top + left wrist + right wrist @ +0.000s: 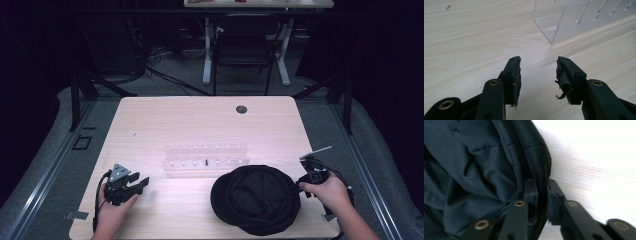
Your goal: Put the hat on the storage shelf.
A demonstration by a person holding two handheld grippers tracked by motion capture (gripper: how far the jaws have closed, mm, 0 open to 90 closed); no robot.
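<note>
Right gripper (299,186) pinching the rim of the black hat (256,199), hat just in front of the clear rack (206,160), left gripper (141,182) spread wide, empty, left of the rack

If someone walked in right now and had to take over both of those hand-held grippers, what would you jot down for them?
Right gripper: shut on the rim of the black hat, which lies opening-up on the near right of the table.
Left gripper: open, holding nothing, low over the bare wood at the near left.
Clear plastic rack: mid-table, just behind the hat; the left gripper points toward its end.
Done: the hat's edge is gripped.
Left: the hat has not been lifted or moved anywhere. Probably the free left gripper should take the opposite rim, but that is a guess.
</note>
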